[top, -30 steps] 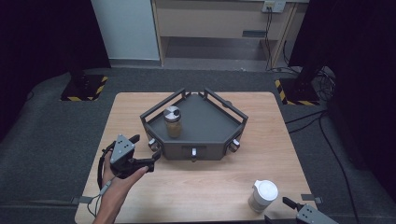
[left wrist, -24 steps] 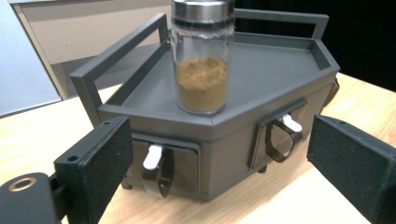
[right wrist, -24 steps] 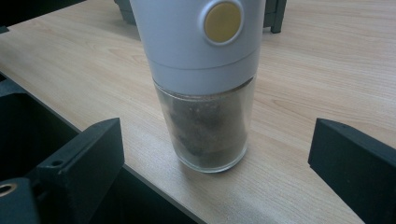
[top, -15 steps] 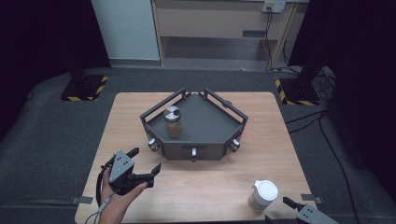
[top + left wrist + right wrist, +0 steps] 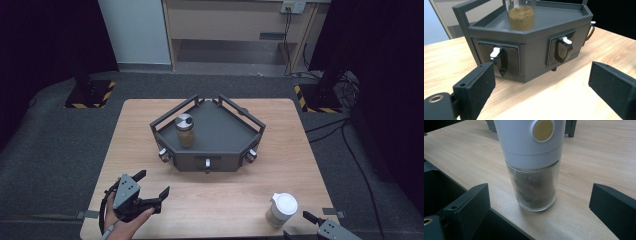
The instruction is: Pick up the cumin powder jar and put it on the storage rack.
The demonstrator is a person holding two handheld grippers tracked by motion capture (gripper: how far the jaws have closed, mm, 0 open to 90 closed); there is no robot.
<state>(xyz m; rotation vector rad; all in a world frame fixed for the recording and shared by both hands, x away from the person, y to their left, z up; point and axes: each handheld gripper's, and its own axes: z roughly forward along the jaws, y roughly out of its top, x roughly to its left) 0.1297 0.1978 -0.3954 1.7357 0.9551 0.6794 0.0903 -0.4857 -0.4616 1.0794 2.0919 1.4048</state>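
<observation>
Standing upright, white-capped grinder (image 5: 534, 165), dark contents

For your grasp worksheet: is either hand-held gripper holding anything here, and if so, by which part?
Nothing is held. The left hand-held gripper is open over bare table, and the right hand-held gripper is open, its jaws either side of the white-capped jar without touching it.

Wooden table (image 5: 300, 130) on dark grey carpet (image 5: 60, 150). Pale cabinet (image 5: 235, 22) and light-blue panel (image 5: 135, 30) at 12 o'clock. Hazard-striped stand bases (image 5: 89, 95) at 10 and 2 o'clock. Dim surroundings.
</observation>
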